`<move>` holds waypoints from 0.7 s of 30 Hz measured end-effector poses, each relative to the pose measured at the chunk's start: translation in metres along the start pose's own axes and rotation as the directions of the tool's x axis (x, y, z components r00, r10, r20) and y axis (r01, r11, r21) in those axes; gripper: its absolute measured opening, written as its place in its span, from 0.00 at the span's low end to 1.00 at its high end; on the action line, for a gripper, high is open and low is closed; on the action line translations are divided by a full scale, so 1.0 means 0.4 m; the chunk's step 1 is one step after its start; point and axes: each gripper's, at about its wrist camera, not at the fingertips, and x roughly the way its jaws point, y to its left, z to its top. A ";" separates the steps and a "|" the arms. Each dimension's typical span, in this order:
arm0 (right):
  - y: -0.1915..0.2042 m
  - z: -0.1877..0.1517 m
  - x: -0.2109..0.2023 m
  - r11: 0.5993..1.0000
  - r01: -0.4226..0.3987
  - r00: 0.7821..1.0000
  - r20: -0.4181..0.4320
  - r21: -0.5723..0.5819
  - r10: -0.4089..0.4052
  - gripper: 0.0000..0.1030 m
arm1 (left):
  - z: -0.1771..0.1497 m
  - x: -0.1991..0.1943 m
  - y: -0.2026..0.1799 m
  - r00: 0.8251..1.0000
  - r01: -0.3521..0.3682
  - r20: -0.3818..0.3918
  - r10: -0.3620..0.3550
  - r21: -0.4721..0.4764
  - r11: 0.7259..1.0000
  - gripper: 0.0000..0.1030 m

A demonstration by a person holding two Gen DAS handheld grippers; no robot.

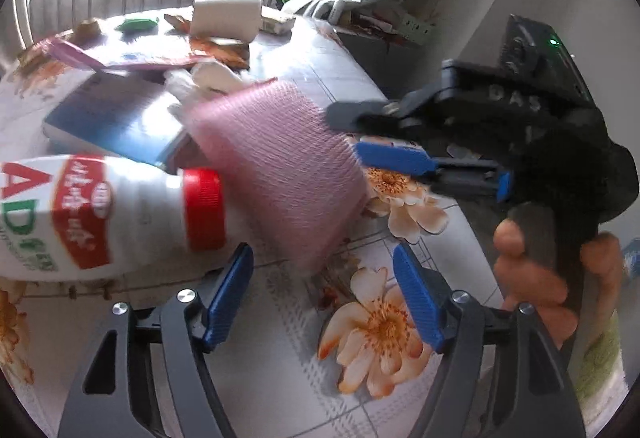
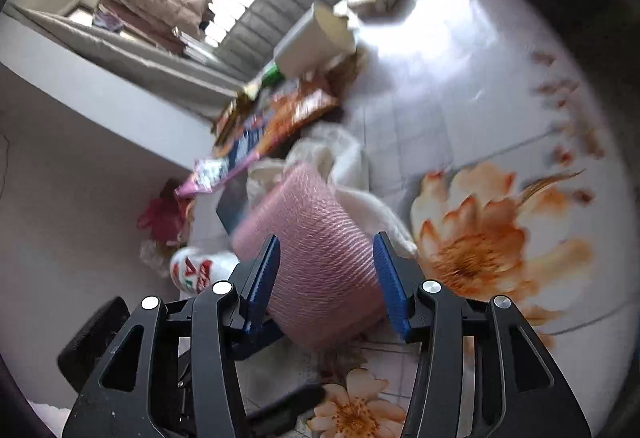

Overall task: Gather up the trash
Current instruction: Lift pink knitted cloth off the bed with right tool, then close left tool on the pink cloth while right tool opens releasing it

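Note:
A pink foam net sleeve [image 1: 272,157] [image 2: 320,258] lies tilted over the floral tablecloth [image 1: 272,366], blurred. My right gripper [image 2: 327,238] [image 1: 344,133] is shut on its near end, with a blue pad against each side. A white drink bottle with a red cap [image 1: 120,213] [image 2: 196,270] lies on its side just left of the sleeve. My left gripper [image 1: 322,254] stands open just in front of the sleeve and the bottle cap, and nothing is between its fingers. A crumpled white tissue [image 1: 212,77] [image 2: 348,165] and a flat snack wrapper [image 1: 140,61] [image 2: 272,117] lie behind the sleeve.
A blue book [image 1: 112,117] lies under the sleeve's far end. A white box [image 1: 226,15] [image 2: 312,41] and small scraps sit at the table's back by the window rail. A person's hand [image 1: 532,270] holds the right gripper's handle. The table edge runs along the right.

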 end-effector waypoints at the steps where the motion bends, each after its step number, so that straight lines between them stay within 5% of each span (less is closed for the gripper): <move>1: 0.004 0.002 0.016 1.000 0.002 1.000 -0.008 -0.005 -0.002 0.40 | 0.000 0.005 0.003 1.000 0.008 0.000 -0.008 -0.005 1.000 0.69; 9: 0.006 -0.052 -0.024 1.000 0.014 1.000 -0.021 0.008 -0.014 0.24 | -0.007 -0.013 0.020 0.997 0.075 0.001 -0.075 -0.013 0.997 0.74; 17: 0.020 -0.179 -0.074 0.997 -0.027 0.999 -0.022 0.066 0.029 0.22 | -0.080 -0.104 0.005 0.991 0.118 -0.072 -0.114 0.051 0.992 0.74; 21: 0.041 -0.246 -0.068 0.996 -0.040 0.998 -0.044 0.084 0.043 0.22 | -0.123 -0.152 0.019 0.991 0.088 -0.108 -0.078 0.084 0.993 0.74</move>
